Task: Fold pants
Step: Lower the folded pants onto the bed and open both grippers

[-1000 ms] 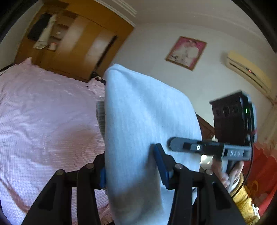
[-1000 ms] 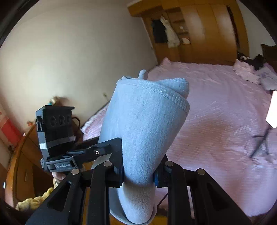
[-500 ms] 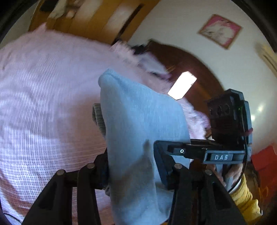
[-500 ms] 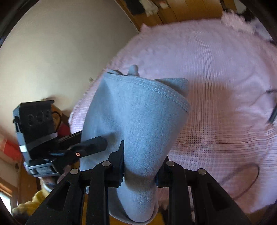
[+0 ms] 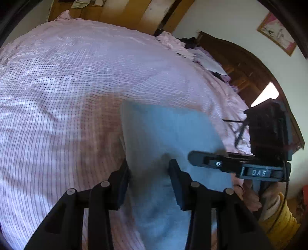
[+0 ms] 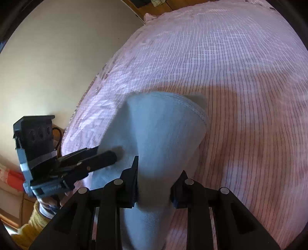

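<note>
Light blue-grey pants (image 5: pixel 169 134) hang bunched between both grippers, just above a pink checked bed cover (image 5: pixel 77 86). My left gripper (image 5: pixel 149 165) has its blue pads pressed on the cloth, and its jaws are closing on the fold. In the right wrist view a stitched hem edge of the pants (image 6: pixel 173 123) fans out above my right gripper (image 6: pixel 156 173), which is shut on the fabric. Each gripper appears in the other's view, close beside it. The lower part of the pants is hidden below the jaws.
The bed (image 6: pixel 231 77) fills most of both views. A dark wooden headboard (image 5: pixel 240 63) and a pile of clothes (image 5: pixel 179 44) lie at its far end, a wooden wardrobe (image 5: pixel 154 13) beyond. A bare wall (image 6: pixel 57 57) runs along one side. Yellow sleeves (image 5: pixel 279 221) hold the handles.
Both grippers have dropped toward the bed with the pants still gripped. The views have tilted down from the walls and wardrobe onto the bed cover.
</note>
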A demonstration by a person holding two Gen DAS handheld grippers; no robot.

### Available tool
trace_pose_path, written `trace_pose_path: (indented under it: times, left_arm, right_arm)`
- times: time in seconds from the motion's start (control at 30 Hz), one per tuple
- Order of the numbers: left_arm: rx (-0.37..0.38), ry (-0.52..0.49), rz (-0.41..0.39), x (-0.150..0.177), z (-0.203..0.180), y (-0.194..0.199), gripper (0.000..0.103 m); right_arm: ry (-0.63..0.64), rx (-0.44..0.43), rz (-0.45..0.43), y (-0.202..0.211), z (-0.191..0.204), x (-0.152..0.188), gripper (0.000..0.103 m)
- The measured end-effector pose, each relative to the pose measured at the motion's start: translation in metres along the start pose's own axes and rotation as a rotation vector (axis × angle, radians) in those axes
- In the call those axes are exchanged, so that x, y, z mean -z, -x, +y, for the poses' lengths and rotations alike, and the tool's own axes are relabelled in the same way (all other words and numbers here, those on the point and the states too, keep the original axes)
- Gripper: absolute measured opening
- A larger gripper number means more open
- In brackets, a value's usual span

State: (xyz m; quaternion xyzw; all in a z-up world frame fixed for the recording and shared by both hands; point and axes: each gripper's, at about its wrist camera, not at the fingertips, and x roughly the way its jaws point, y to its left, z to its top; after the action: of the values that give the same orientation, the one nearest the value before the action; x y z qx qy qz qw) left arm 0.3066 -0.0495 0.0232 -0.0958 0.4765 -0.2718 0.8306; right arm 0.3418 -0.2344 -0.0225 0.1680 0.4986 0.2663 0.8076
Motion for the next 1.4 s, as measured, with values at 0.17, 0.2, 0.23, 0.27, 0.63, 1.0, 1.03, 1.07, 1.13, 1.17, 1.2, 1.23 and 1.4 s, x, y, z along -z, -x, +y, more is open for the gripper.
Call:
trace_pose_path:
  times: [0.17,0.2,0.23,0.27,0.63,1.0,1.03,1.07,1.13,1.17,1.2,1.23,1.4]
  left_arm:
    - [-0.011,0.040,0.038,0.010,0.024,-0.031,0.045]
    - [0.001,0.047,0.033,0.016,0.025,-0.031,0.046]
    - [0.010,0.048,0.026,0.020,0.025,-0.030,0.048]
    - [0.019,0.046,0.019,0.024,0.023,-0.026,0.049]
    - [-0.088,-0.019,0.000,0.057,-0.019,0.040,0.046]
    - [-0.282,-0.082,0.030,0.103,-0.028,0.024,0.050]
    - [-0.277,-0.070,0.023,0.105,-0.026,0.024,0.050]
    - [-0.274,-0.063,0.017,0.106,-0.025,0.024,0.050]
    - [-0.277,-0.062,0.002,0.110,-0.026,0.029,0.050]
    - [-0.285,-0.067,0.000,0.112,-0.028,0.031,0.050]
    - [-0.291,-0.071,-0.001,0.116,-0.029,0.034,0.050]
    - [-0.293,-0.072,-0.003,0.120,-0.030,0.038,0.050]
    - [-0.326,-0.047,0.000,0.139,-0.040,0.047,0.055]
  right_arm:
    - [-0.044,-0.053,0.012,-0.026,-0.025,-0.007,0.020]
    - [-0.058,-0.066,0.008,-0.025,-0.029,-0.003,0.020]
    - [-0.062,-0.072,0.002,-0.023,-0.031,0.001,0.021]
    - [-0.068,-0.079,-0.010,-0.020,-0.033,0.005,0.021]
    - [-0.086,0.076,-0.113,0.044,0.005,0.053,0.028]
    - [-0.044,0.271,-0.084,0.021,0.003,0.120,0.034]
    - [-0.049,0.268,-0.088,0.022,0.002,0.123,0.034]
    - [-0.054,0.269,-0.094,0.024,0.002,0.125,0.034]
    - [-0.050,0.282,-0.096,0.029,0.004,0.131,0.034]
    - [-0.050,0.293,-0.093,0.031,0.005,0.134,0.035]
    - [-0.053,0.298,-0.093,0.034,0.006,0.137,0.035]
    - [-0.057,0.303,-0.095,0.036,0.008,0.139,0.036]
    - [-0.017,0.375,-0.134,0.051,0.029,0.160,0.043]
